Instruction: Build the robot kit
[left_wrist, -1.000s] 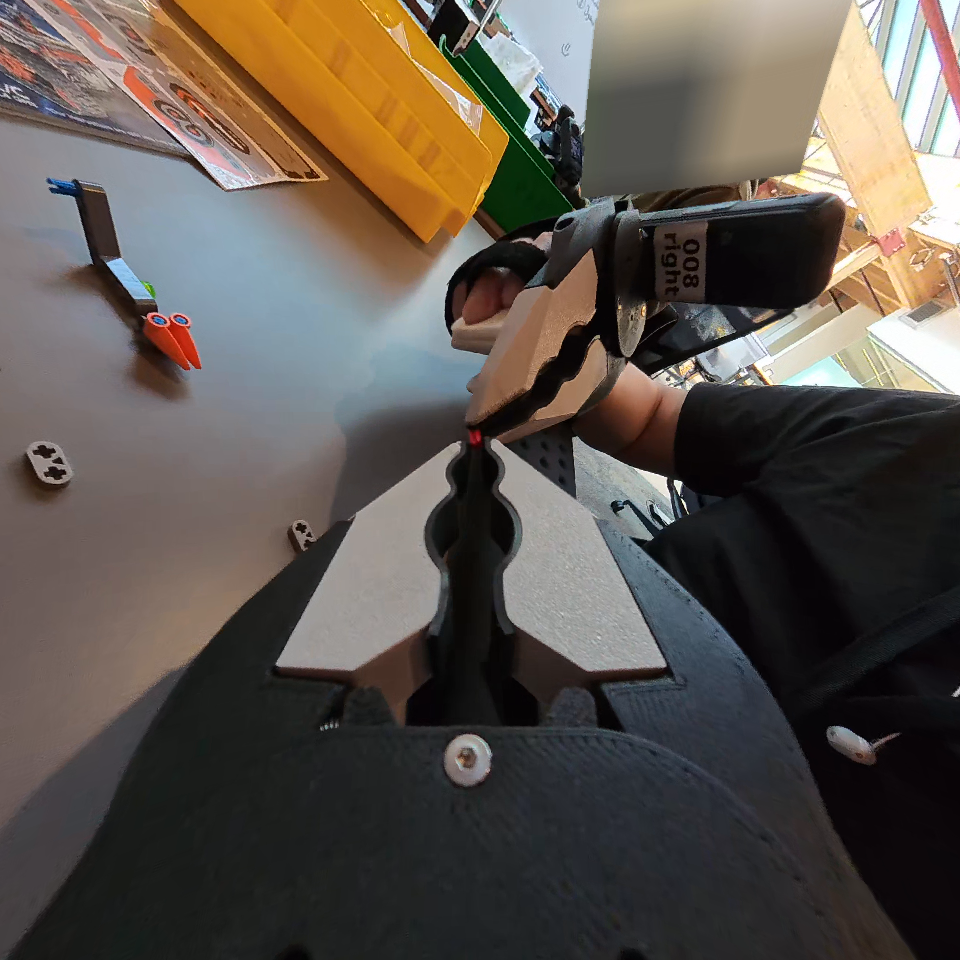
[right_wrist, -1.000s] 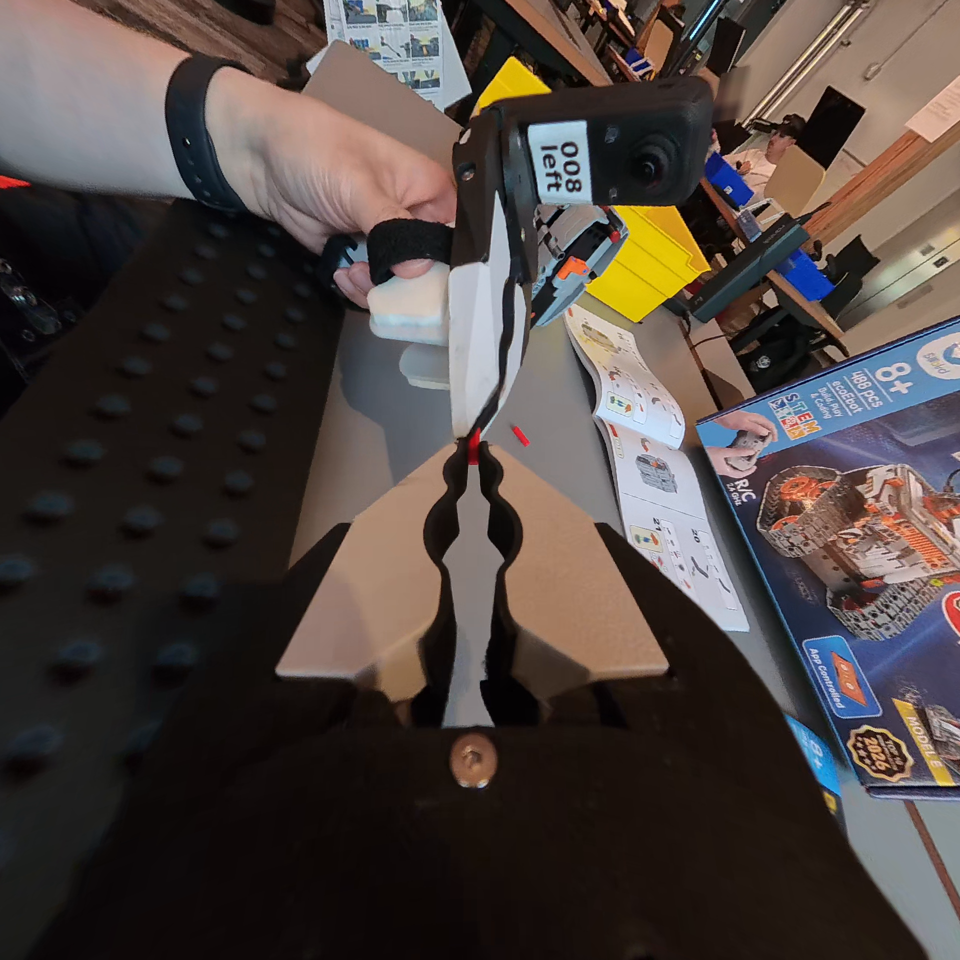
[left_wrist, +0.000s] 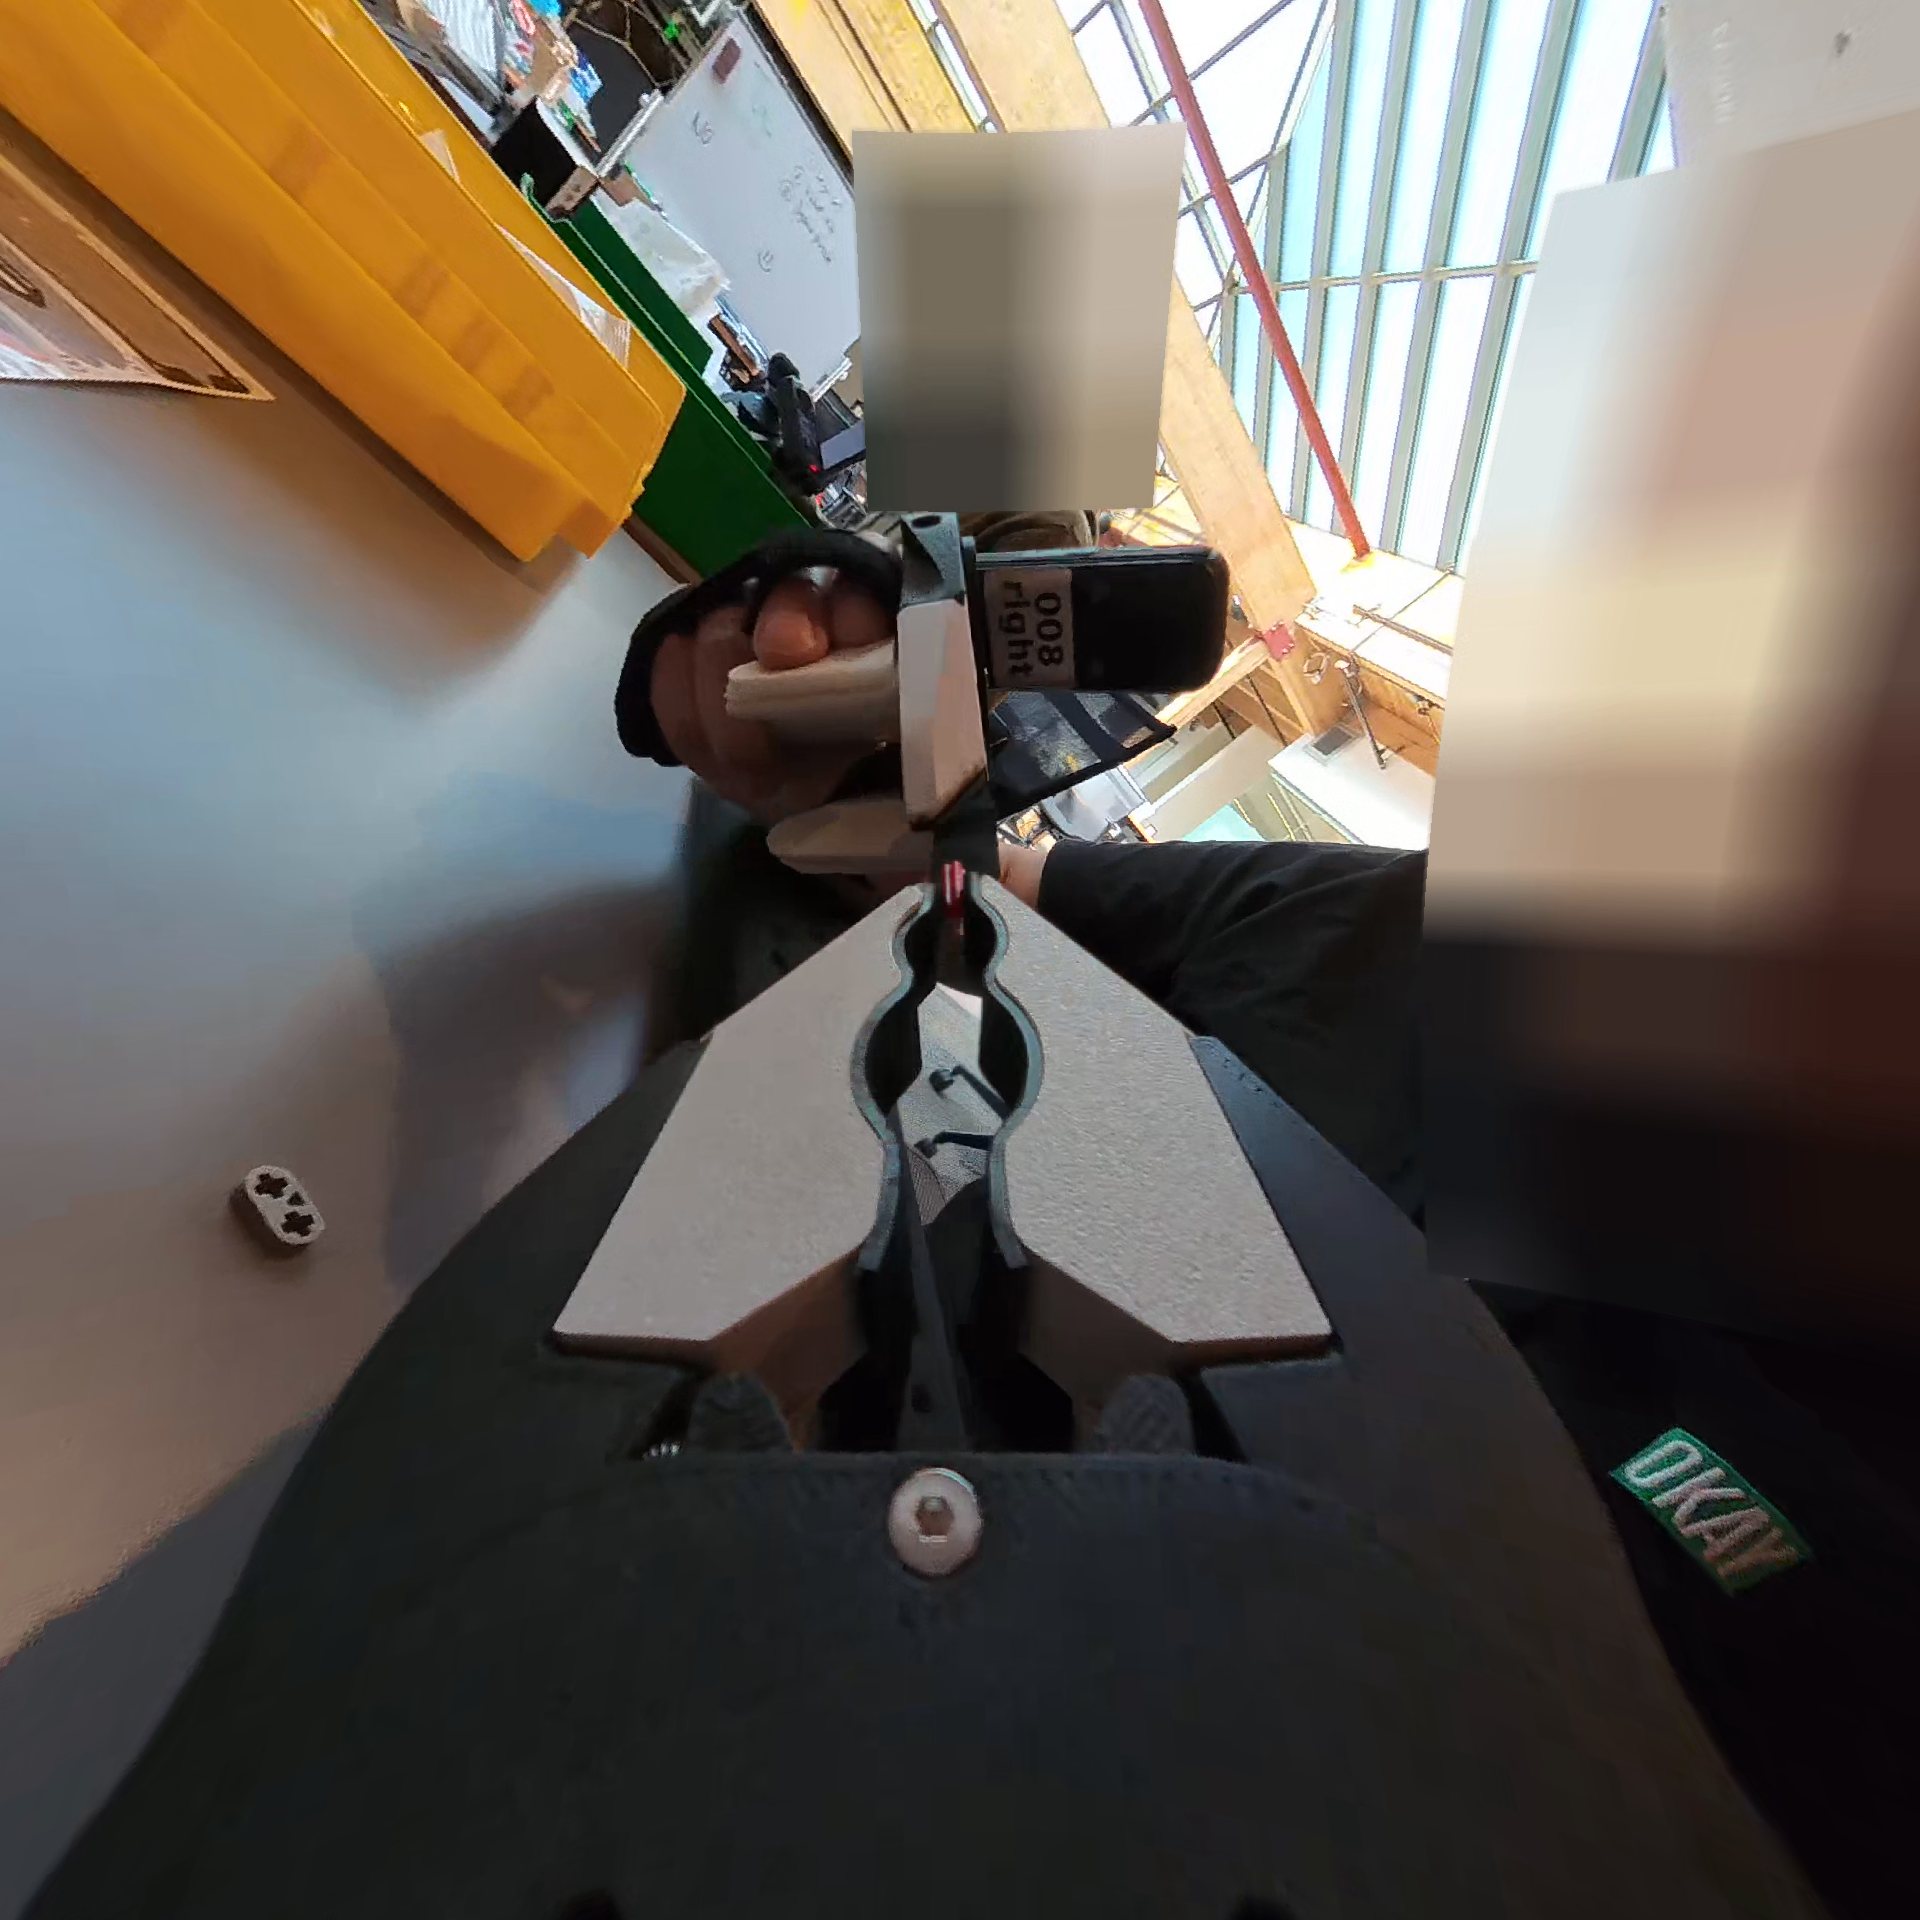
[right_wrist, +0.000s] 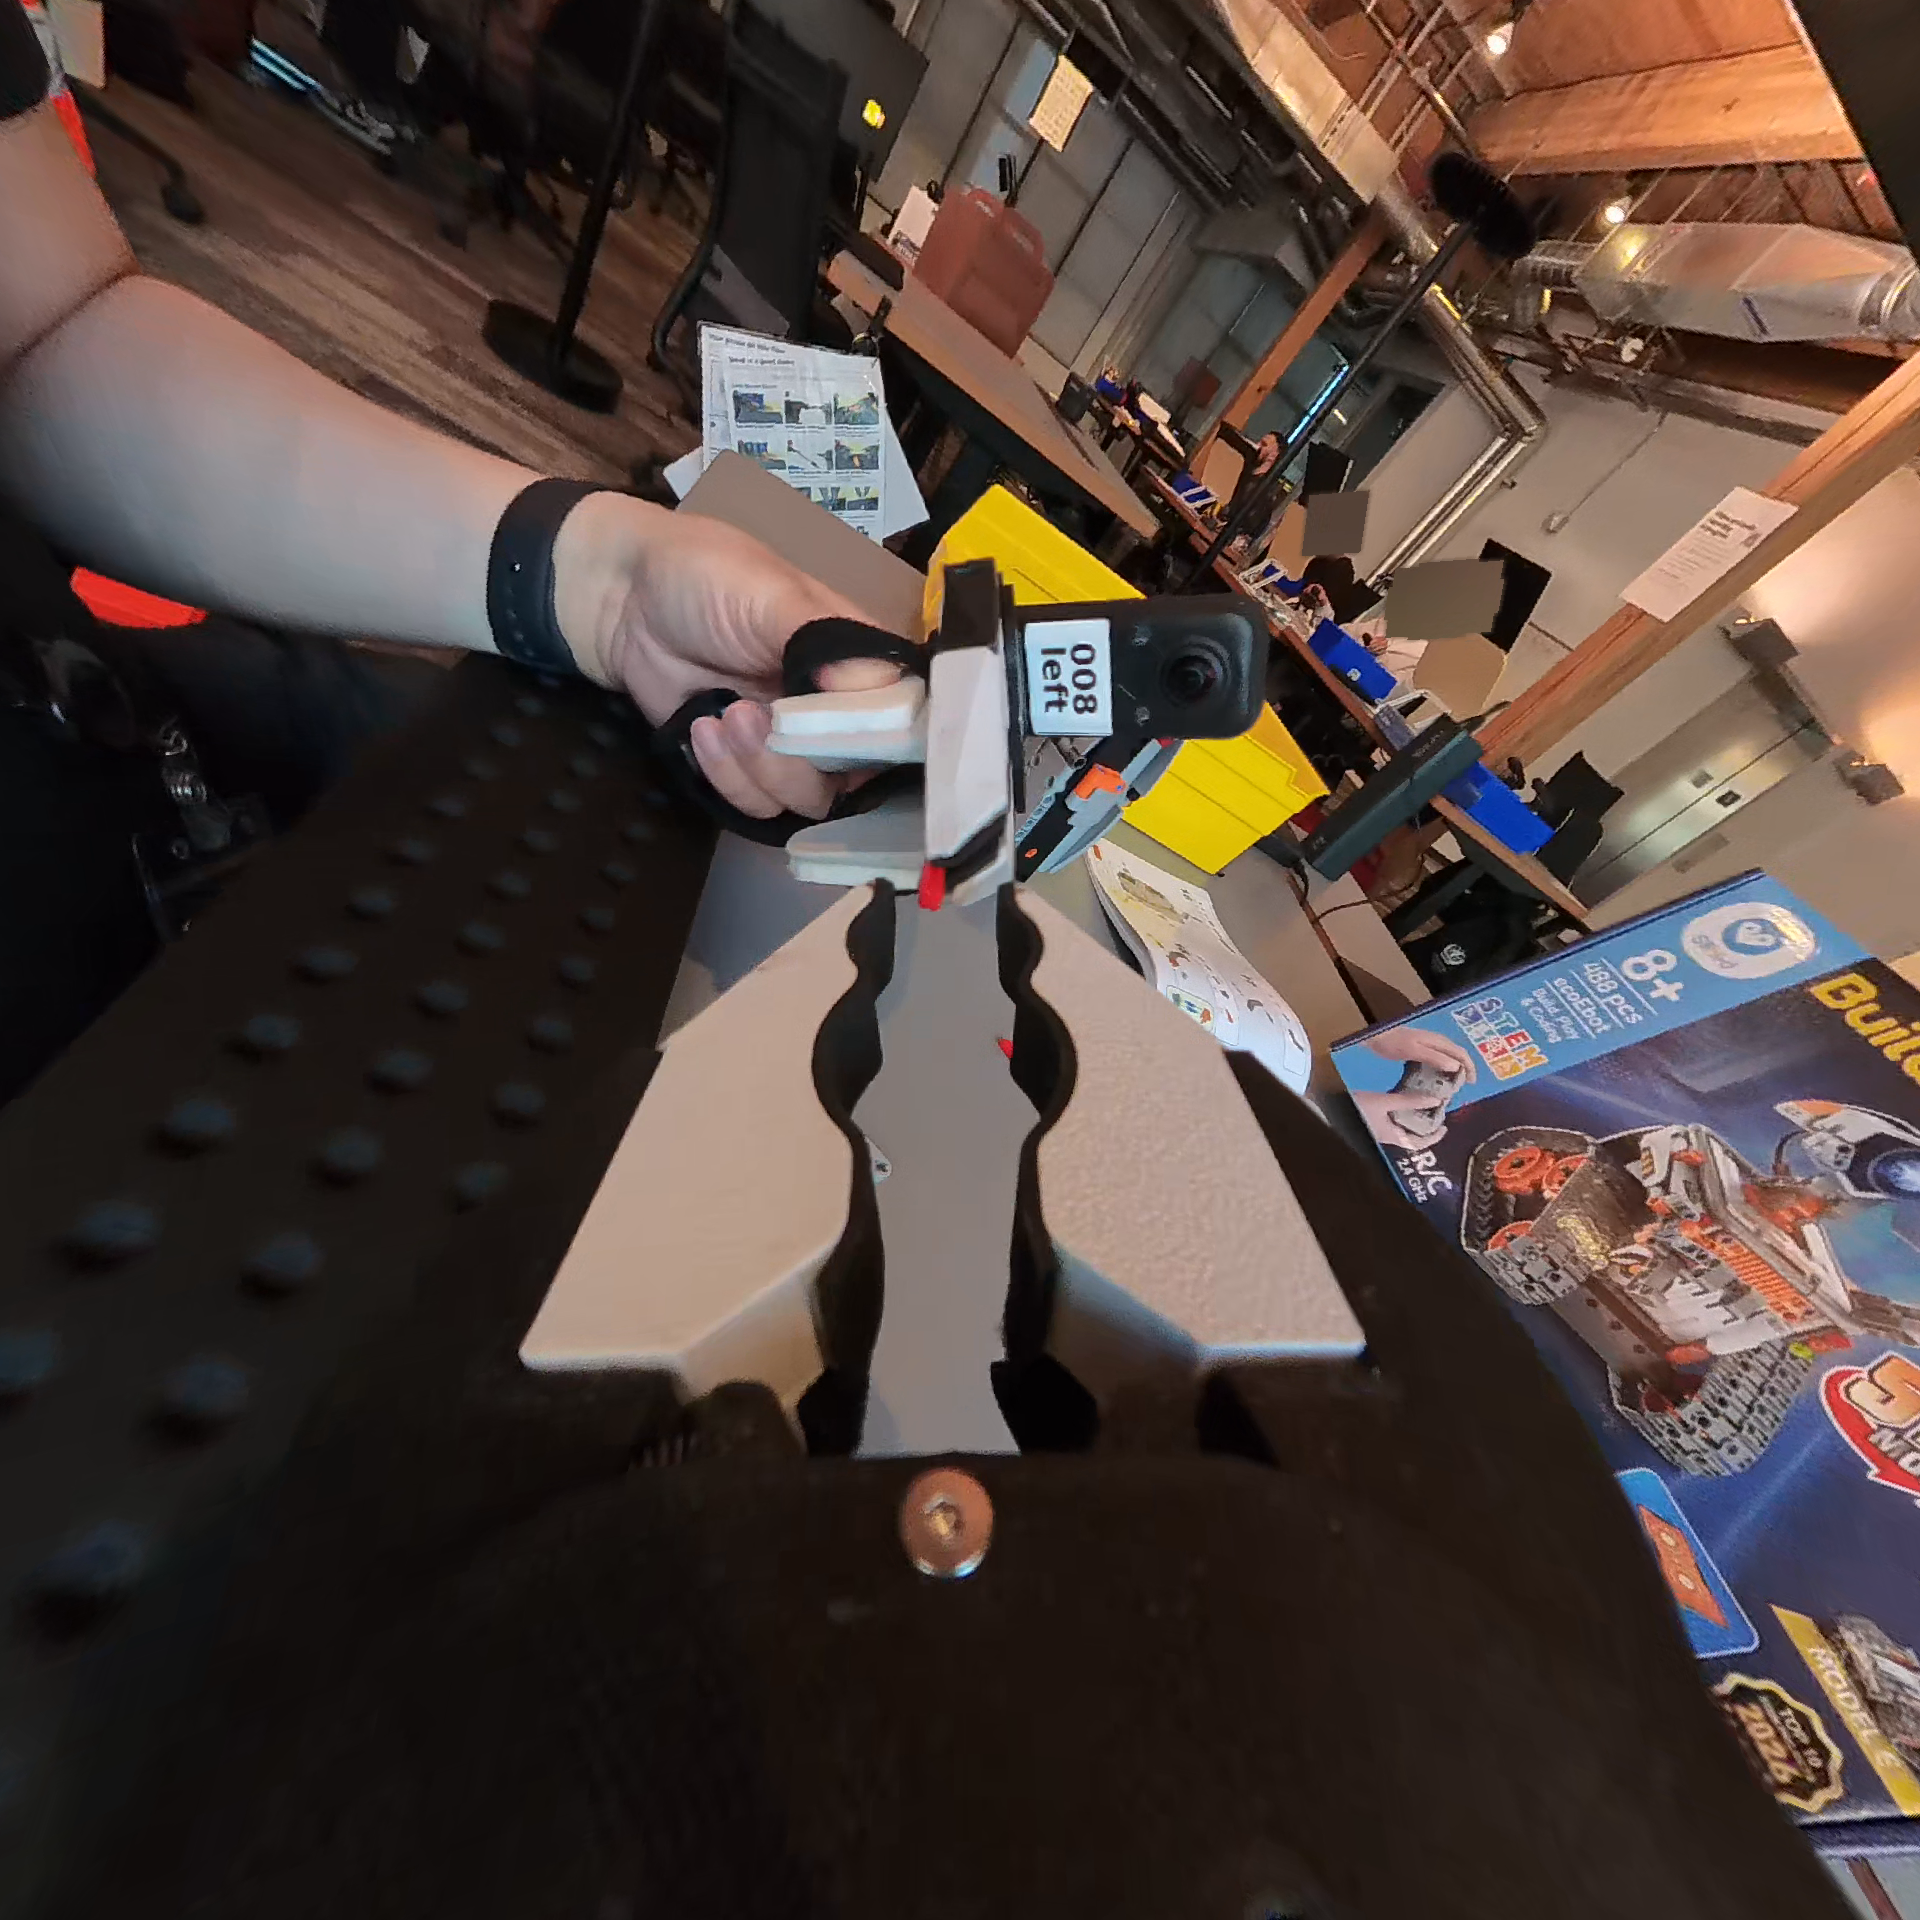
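My left gripper (left_wrist: 951, 912) is shut on a small red pin (left_wrist: 950, 891) at its tips, held above the grey table (left_wrist: 260, 779). My right gripper (right_wrist: 948, 906) is open, its fingers apart on either side of the left gripper's tips. In the right wrist view the left gripper (right_wrist: 961, 871) points toward me with the red pin (right_wrist: 932, 885) sticking out of its tips. In the left wrist view the right gripper (left_wrist: 951, 831) faces me tip to tip. A second small red piece (right_wrist: 1005, 1047) lies on the table below.
A grey two-hole connector (left_wrist: 277, 1208) lies on the table at left. Yellow bins (left_wrist: 364, 270) and a green bin (left_wrist: 717, 468) stand at the back. A blue kit box (right_wrist: 1662, 1195), an open booklet (right_wrist: 1195, 956) and a black studded plate (right_wrist: 364, 987) flank the grippers. My left and right fingertips are right by each other.
My right gripper has opened and let go of the red pin; the left gripper still holds it. Both grippers have tilted upward, away from the table.
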